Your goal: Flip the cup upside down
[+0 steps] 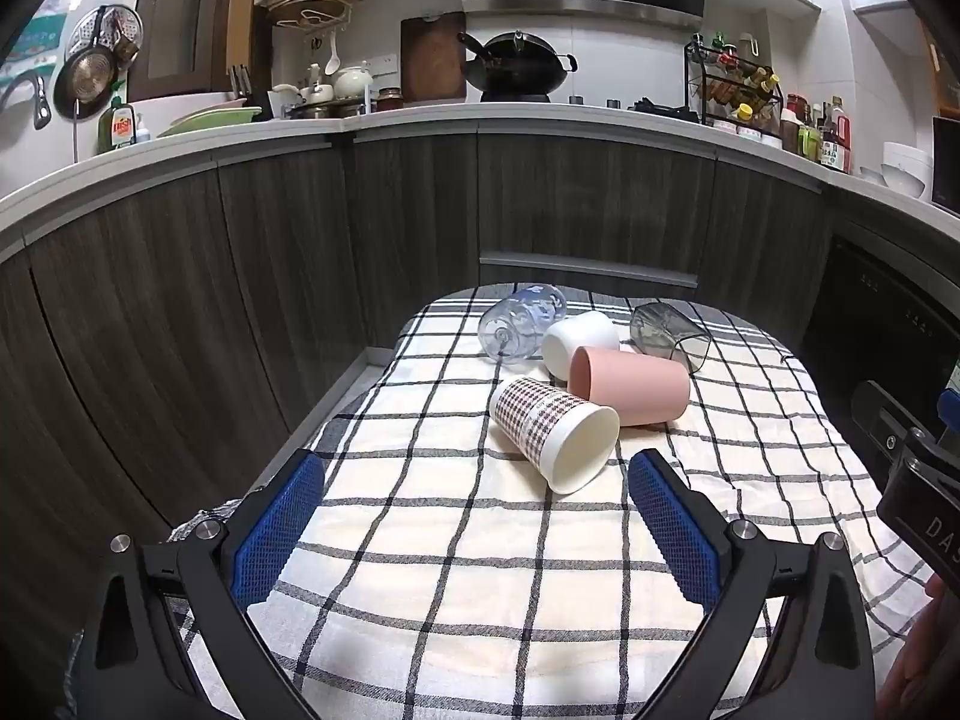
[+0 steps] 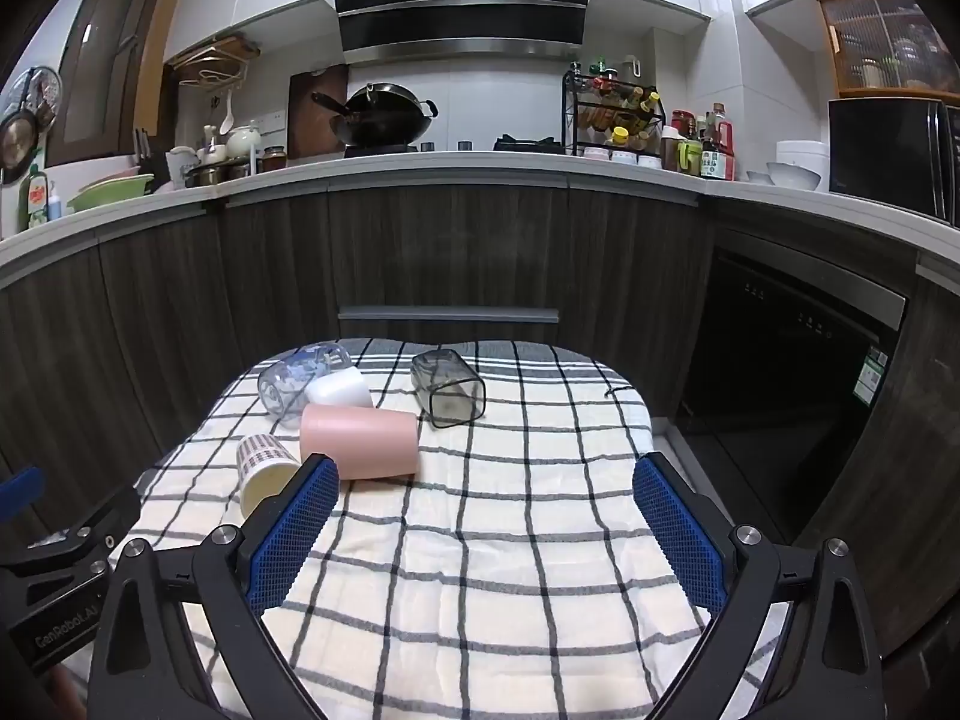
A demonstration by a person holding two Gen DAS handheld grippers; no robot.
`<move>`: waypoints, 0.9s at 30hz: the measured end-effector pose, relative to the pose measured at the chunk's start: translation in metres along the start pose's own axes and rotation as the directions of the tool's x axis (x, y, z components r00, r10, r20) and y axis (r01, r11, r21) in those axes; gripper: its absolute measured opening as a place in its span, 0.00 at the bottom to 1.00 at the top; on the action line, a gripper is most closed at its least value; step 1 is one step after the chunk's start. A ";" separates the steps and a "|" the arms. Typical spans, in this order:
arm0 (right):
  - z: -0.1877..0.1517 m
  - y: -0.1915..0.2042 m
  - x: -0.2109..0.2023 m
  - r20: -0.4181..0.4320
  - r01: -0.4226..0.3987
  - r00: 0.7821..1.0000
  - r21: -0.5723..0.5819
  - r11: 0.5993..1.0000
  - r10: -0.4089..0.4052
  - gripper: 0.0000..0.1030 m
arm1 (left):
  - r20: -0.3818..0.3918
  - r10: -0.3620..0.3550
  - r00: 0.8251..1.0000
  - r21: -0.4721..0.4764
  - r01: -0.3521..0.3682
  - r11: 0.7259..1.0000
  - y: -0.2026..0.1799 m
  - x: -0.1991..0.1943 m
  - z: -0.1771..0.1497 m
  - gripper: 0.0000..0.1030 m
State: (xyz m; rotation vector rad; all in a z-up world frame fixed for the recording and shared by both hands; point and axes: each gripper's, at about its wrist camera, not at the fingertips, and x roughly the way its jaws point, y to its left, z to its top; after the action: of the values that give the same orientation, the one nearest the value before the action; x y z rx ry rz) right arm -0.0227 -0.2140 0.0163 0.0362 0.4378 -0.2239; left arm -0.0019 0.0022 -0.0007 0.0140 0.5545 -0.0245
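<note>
Several cups lie on their sides on a checked cloth (image 1: 456,540). A houndstooth paper cup (image 1: 552,432) lies nearest, mouth toward me; it also shows in the right wrist view (image 2: 264,471). Behind it lie a pink cup (image 1: 630,384) (image 2: 360,441), a white cup (image 1: 579,336) (image 2: 339,390), a clear printed glass (image 1: 522,324) (image 2: 297,381) and a grey square glass (image 1: 669,333) (image 2: 450,390). My left gripper (image 1: 474,480) is open and empty, just short of the paper cup. My right gripper (image 2: 486,486) is open and empty, right of the pink cup.
The cloth (image 2: 480,570) covers a small table in front of dark wood cabinets (image 1: 240,276). A dishwasher (image 2: 792,384) stands to the right. The worktop (image 1: 540,114) behind holds a wok, spice rack and bottles. The right gripper's body (image 1: 918,468) shows at the left view's right edge.
</note>
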 end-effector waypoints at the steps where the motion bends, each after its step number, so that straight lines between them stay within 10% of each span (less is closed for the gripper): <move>1: 0.000 0.000 0.000 -0.009 0.000 1.000 -0.002 1.000 0.000 0.96 | -0.002 0.000 1.000 0.001 0.000 1.000 0.000 0.000 0.000 1.00; 27: -0.002 0.001 0.001 0.003 -0.001 1.000 0.001 1.000 0.001 0.96 | 0.000 0.002 1.000 -0.001 -0.002 1.000 0.001 0.000 0.000 1.00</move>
State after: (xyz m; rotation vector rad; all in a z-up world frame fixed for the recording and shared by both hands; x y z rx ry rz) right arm -0.0223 -0.2130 0.0140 0.0369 0.4352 -0.2226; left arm -0.0017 0.0027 -0.0003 0.0134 0.5541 -0.0226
